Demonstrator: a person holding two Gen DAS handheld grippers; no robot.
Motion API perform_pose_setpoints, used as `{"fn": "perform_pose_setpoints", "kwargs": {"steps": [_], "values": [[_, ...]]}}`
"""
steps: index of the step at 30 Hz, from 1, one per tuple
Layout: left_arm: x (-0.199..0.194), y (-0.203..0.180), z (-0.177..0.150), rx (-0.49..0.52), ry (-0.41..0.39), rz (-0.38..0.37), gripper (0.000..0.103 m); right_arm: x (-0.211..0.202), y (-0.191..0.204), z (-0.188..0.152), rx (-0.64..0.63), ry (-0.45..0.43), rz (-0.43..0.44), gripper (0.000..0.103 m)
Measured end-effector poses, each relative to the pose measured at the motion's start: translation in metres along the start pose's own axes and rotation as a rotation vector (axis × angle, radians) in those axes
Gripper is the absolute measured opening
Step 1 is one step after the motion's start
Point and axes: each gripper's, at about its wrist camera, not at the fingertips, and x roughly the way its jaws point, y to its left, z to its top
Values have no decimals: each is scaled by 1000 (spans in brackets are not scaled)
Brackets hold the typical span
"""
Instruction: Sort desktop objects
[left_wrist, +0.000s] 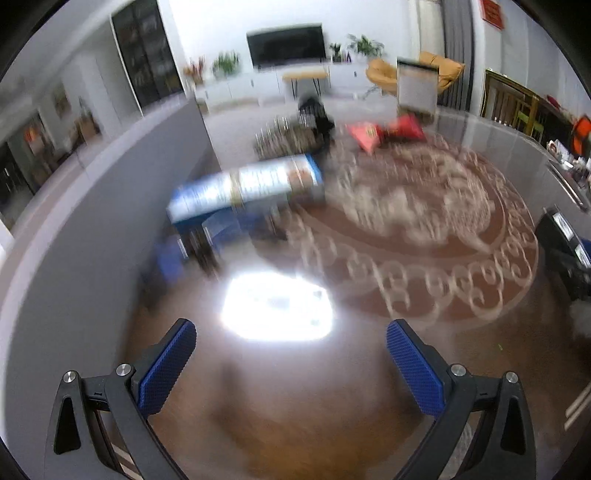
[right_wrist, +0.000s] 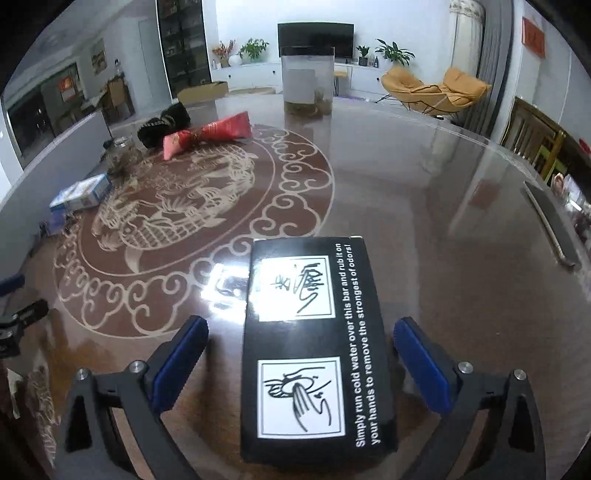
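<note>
right gripper (right_wrist: 299, 354) spread wide, black box (right_wrist: 314, 339) lying flat on the table (right_wrist: 424, 221) between its pads, not touching either one. left gripper (left_wrist: 291, 354) also spread, holding nothing, over bare tabletop. left view is blurred: blue box (left_wrist: 243, 188) near the table's left edge, red pouch (left_wrist: 384, 134) toward the far edge.

Both wrist views looked forward low over the glossy table (right_wrist: 424, 206) toward the TV wall. Left view was blurred, near a blue box (left_wrist: 243, 188); right sat close over a black box (right_wrist: 314, 343). Both shared the red pouch (right_wrist: 218, 134).
</note>
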Motion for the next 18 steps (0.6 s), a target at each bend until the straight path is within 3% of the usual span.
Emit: {"fn": "perform_pose_setpoints", "kwargs": {"steps": [3,8,14,16,18], "values": [[0,10,34,-12,-44,3,103,6,3,0,-17,30,0,102],[38,18,74,17,-13,16,103,7,12,0,-55,34,12,103],[82,41,77,-22,84,14,103,7,12,0,-55,34,12,103],[88,46,68,-68,138,-41,103,7,12,0,-55,34,12,103],[82,39,58,-98,141,-119,103,7,12,0,-55,34,12,103]]}}
